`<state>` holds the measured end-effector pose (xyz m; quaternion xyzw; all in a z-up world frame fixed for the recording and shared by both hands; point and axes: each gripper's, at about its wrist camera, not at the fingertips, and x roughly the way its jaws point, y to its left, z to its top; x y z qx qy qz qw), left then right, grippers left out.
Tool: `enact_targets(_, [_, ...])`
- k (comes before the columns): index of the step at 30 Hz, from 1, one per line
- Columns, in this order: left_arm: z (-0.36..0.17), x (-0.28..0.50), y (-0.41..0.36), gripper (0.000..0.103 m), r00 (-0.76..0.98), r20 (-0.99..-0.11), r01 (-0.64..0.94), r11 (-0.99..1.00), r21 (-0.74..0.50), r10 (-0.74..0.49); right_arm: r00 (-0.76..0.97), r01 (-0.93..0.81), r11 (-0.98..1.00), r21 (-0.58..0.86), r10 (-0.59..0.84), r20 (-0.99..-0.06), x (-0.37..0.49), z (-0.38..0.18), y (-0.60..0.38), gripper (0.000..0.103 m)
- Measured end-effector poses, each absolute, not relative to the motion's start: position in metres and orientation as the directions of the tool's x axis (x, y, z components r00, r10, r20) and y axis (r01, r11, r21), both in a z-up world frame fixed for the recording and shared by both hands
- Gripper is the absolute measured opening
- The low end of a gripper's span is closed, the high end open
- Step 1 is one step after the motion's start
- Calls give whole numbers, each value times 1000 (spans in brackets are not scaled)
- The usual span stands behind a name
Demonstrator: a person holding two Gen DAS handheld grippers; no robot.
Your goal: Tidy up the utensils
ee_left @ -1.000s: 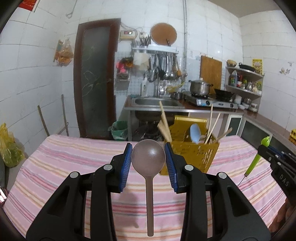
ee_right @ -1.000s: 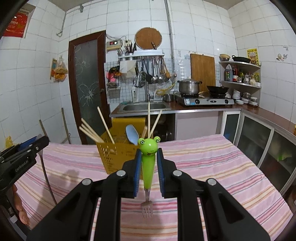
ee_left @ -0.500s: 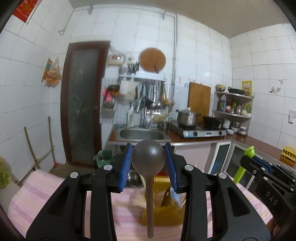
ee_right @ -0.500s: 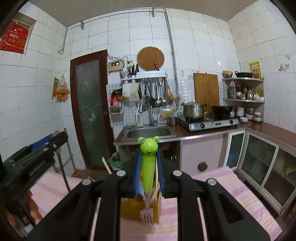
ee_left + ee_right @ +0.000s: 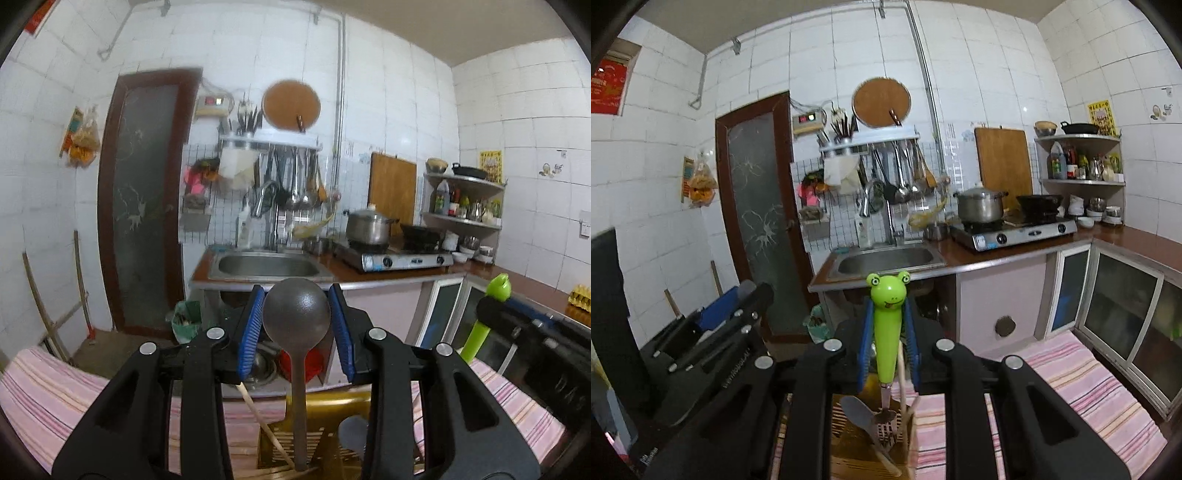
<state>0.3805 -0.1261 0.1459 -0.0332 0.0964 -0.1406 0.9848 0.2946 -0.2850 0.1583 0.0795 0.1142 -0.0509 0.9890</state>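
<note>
Currently: left gripper (image 5: 297, 334) clamps brown spoon (image 5: 296, 319); right gripper (image 5: 889, 349) clamps frog fork (image 5: 887, 325), tines down. Risk: snagging chopsticks (image 5: 905, 398) crowding yellow caddy (image 5: 328, 435) below.

Carried forward over the yellow utensil holder (image 5: 332, 439), now right beneath the brown spoon (image 5: 296, 321) and frog fork (image 5: 887, 325).

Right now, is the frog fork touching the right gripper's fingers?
Touching. The right wrist view shows the frog fork clamped between both blue fingers of the right gripper, tines hanging below.
</note>
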Motion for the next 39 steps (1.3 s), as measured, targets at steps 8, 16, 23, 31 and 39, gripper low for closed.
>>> enact_targets(8, [98, 390, -128, 35, 945, -223, 237, 971, -29, -237, 942, 159, 981, 109, -118, -315, 317, 116, -288, 17])
enact_targets(16, [83, 389, -120, 36, 943, -258, 212, 977, -15, -209, 903, 150, 984, 94, -97, -419, 334, 89, -285, 18])
enact_targets(23, [117, 355, -98, 74, 962, -191, 201, 979, 11, -196, 889, 146, 987, 66, -102, -446, 323, 99, -290, 54])
enact_targets(31, [175, 292, -37, 98, 973, -164, 158, 987, -40, -163, 918, 142, 988, 62, -108, -382, 265, 150, -294, 91])
enact_targets(39, [168, 189, -1, 98, 970, -189, 143, 988, -56, -151, 942, 136, 989, 53, -113, -315, 163, 145, -267, 99])
